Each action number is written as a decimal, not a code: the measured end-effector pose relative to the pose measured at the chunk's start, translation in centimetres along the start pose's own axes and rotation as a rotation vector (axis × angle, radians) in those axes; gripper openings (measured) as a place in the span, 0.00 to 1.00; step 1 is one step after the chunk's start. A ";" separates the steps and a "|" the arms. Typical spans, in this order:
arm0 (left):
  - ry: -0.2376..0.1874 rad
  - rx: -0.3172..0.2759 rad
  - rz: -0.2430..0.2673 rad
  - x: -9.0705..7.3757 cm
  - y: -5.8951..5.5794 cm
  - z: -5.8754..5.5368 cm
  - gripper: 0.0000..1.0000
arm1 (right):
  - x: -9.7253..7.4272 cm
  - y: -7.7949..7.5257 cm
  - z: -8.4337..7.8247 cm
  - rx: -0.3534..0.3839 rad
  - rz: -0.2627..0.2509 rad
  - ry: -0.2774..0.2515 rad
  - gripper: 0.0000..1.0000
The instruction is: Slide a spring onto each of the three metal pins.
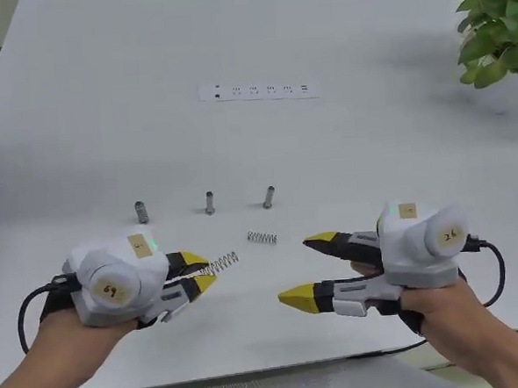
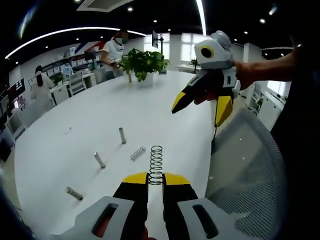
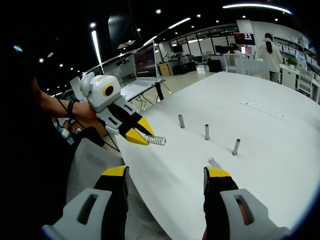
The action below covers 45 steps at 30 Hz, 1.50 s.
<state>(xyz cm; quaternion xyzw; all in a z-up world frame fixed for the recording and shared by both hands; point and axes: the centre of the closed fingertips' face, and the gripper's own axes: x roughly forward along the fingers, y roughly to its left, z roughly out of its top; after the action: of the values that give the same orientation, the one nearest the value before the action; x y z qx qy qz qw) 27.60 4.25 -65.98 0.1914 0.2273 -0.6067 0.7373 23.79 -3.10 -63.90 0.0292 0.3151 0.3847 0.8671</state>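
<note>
Head view, nearest items first. We hold the left gripper (image 1: pixel 206 270) low over the near edge of the white table (image 1: pixel 370 134). Its yellow-tipped jaws are pinched on one end of the held spring (image 1: pixel 222 264), which juts out toward the right. We hold the right gripper (image 1: pixel 295 270) opposite it, with its jaws spread wide and nothing between them. The two grippers are apart, tips facing each other.

Loose spring (image 1: pixel 262 238): lying flat on the table just beyond the gap between the grippers, near the right pin (image 1: pixel 269 196).

Pins, three, upright in a row beyond the loose spring:
- left pin (image 1: pixel 141 212): looks thicker and ribbed, apparently with a coil on it
- middle pin (image 1: pixel 209 202): bare
- right pin: bare

Power strip (image 1: pixel 259 90): white, farther back, mid-table.

Potted plant (image 1: pixel 495 26): far right corner.

Left gripper view: we see the held spring rising straight from the closed jaw tips.
</note>
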 end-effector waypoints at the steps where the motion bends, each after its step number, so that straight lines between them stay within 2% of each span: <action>1: -0.003 0.007 -0.007 0.0 -0.3 0.3 0.02 | 0.1 0.2 0.0 0.000 0.007 0.000 0.58; 10: -0.023 0.046 -0.053 0.4 -2.2 1.9 0.02 | 0.5 1.1 0.4 -0.002 0.052 -0.013 0.53; 20: -0.032 0.089 -0.106 0.8 -4.4 2.9 0.02 | 1.0 1.7 0.1 -0.001 0.082 -0.012 0.47; 23: -0.037 0.102 -0.119 1.0 -4.8 3.3 0.02 | 1.0 2.1 0.3 -0.005 0.103 -0.024 0.41; 31: -0.045 0.127 -0.139 1.0 -5.1 3.9 0.02 | 1.0 2.9 0.5 -0.002 0.153 -0.048 0.25; 38: -0.029 0.153 -0.150 1.0 -5.1 3.4 0.02 | 0.8 3.0 1.1 0.006 0.182 -0.079 0.11; 45: -0.013 0.182 -0.155 1.1 -5.0 3.2 0.02 | 0.9 3.3 1.1 0.012 0.203 -0.074 0.10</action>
<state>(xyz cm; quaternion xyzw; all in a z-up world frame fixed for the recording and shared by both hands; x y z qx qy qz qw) 23.22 0.66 -64.03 0.2355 0.1808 -0.6812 0.6692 22.72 0.02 -62.53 0.0800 0.2807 0.4672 0.8346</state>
